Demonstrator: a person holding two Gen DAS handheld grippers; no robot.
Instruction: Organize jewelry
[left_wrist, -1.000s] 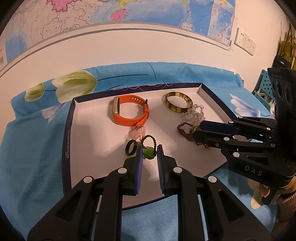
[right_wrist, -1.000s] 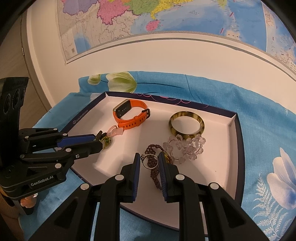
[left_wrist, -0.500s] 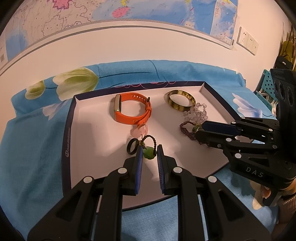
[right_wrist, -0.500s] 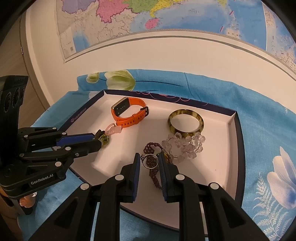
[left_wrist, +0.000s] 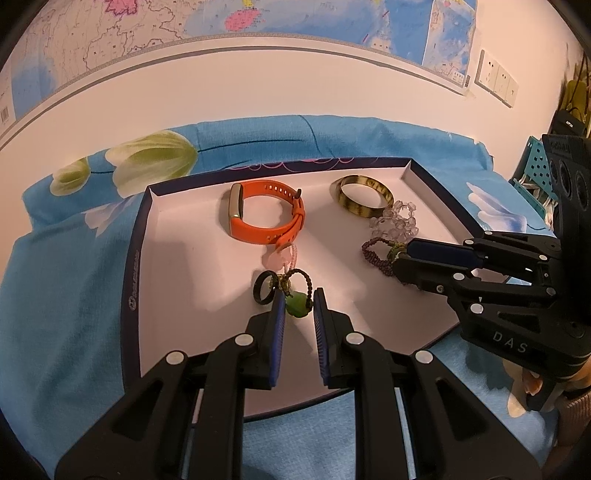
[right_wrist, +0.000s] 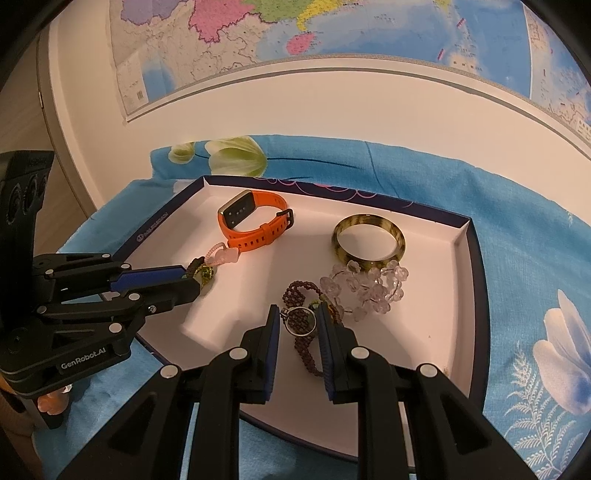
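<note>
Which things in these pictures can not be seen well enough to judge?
- Green pendant: in the right wrist view the left gripper covers most of it; contact with the pads is unclear.
- Silver ring: in the left wrist view the right gripper hides it.
- Dark bead bracelet: its near end goes behind a finger.
- Printing on the tray rim: too small to read.
</note>
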